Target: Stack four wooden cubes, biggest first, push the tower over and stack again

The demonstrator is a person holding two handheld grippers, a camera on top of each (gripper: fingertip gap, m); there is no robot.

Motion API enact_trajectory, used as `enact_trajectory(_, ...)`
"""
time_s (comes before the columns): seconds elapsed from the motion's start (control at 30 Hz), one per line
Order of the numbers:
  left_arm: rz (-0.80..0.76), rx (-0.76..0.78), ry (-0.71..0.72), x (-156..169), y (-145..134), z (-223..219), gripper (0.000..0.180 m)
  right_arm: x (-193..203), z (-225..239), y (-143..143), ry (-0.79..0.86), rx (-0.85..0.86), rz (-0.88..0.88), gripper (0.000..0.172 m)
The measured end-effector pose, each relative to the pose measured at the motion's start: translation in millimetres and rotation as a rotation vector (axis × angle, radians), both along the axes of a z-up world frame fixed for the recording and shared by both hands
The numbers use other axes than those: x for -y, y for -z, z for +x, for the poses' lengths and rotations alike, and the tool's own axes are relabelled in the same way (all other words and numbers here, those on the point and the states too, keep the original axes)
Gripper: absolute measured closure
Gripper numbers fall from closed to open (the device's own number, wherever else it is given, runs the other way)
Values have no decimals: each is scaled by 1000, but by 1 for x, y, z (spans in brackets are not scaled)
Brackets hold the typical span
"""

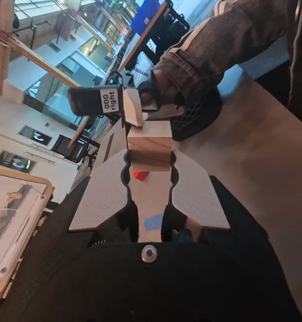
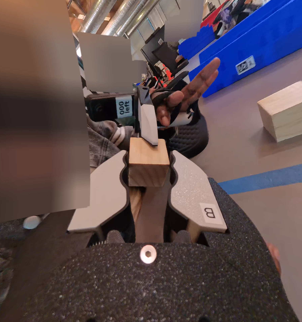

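- left gripper: both pads pressed on a wooden cube.
- right gripper: clamps the same cube from the opposite side.
- red block: at 6 o'clock of the cube.
- larger cube: on the table, at 2 o'clock, well apart.

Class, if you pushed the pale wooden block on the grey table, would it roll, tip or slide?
The pale wooden block rests on a flat face, so it would probably slide, not roll. It looks solid and wide, so likely stiff and hard to tip.
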State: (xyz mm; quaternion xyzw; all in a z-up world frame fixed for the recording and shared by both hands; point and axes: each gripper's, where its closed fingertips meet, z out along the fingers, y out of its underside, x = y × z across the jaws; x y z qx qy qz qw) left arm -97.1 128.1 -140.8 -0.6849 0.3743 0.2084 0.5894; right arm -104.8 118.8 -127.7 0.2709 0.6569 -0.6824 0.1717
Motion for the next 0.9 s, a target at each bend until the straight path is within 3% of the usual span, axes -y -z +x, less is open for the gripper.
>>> enact_trajectory(0.03,-23,20,-10,2,-1,-5,136,-1,-3,2,26,-64,23,124)
enact_trajectory(0.17,-182,72,-102,24,-12,-54,137,-12,-25,8,206,-476,192,63)
enact_trajectory(0.23,-354,96,-188,41,-9,-91,136,-19,-33,8,297,-660,256,49)
enact_trajectory(0.3,-535,161,-297,55,-3,-128,136,-22,-37,5,346,-702,233,40)
enact_trajectory(0.4,-789,224,-384,69,12,-163,136,-26,-41,9,376,-682,241,36)
enact_trajectory(0.6,-1136,267,-515,73,42,-186,136,-32,-44,13,407,-693,261,38)
enact_trajectory(0.9,-1262,199,-527,62,50,-191,136,-34,-39,6,415,-710,225,43)
